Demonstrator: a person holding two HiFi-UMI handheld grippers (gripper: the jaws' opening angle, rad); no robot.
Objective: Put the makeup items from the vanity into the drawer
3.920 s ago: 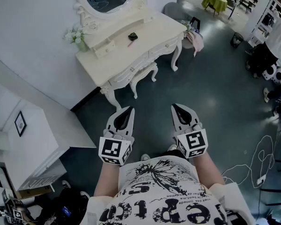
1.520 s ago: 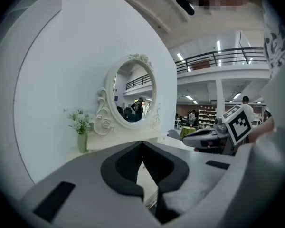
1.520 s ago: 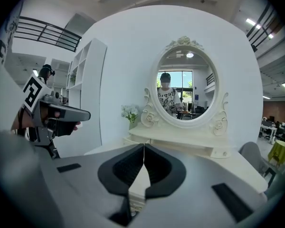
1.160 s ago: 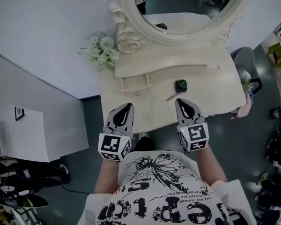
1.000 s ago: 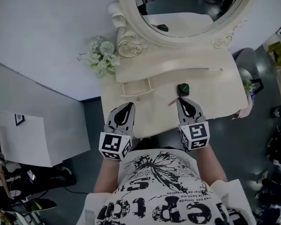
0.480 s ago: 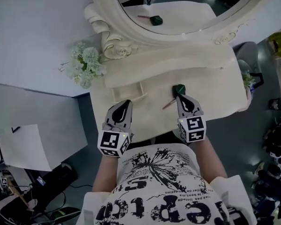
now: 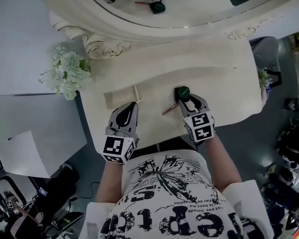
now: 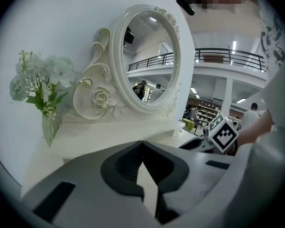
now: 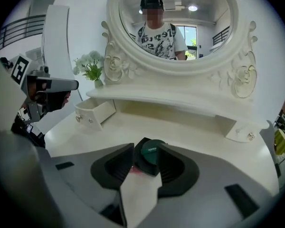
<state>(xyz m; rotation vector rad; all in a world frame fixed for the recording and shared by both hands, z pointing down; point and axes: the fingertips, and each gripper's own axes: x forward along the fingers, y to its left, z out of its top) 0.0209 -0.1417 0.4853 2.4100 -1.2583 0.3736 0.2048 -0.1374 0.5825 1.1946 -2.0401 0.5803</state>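
On the cream vanity top [image 7: 224, 78] sits a dark compact with a green lid [image 7: 182, 91] [image 9: 151, 151]. A thin pink pencil [image 7: 169, 108] lies just to its left. My right gripper [image 7: 186, 98] [image 9: 147, 147] has reached the compact; its jaws are opening, with the compact between the tips and no pad pressing on it. A small drawer [image 7: 120, 97] [image 9: 92, 112] stands pulled out under the vanity's raised shelf. My left gripper [image 7: 131, 105] [image 8: 142, 143] hovers shut and empty at the vanity's front, just in front of that drawer.
An oval mirror [image 7: 189, 4] in a carved frame rises behind the shelf and reflects the compact. A vase of white flowers [image 7: 66, 73] [image 8: 40, 87] stands at the vanity's left end. A second small drawer [image 9: 242, 129] sits closed at the right.
The view has closed in on the vanity. My right gripper has moved forward to the compact and its jaws have parted around it. My left gripper has advanced toward the open drawer.
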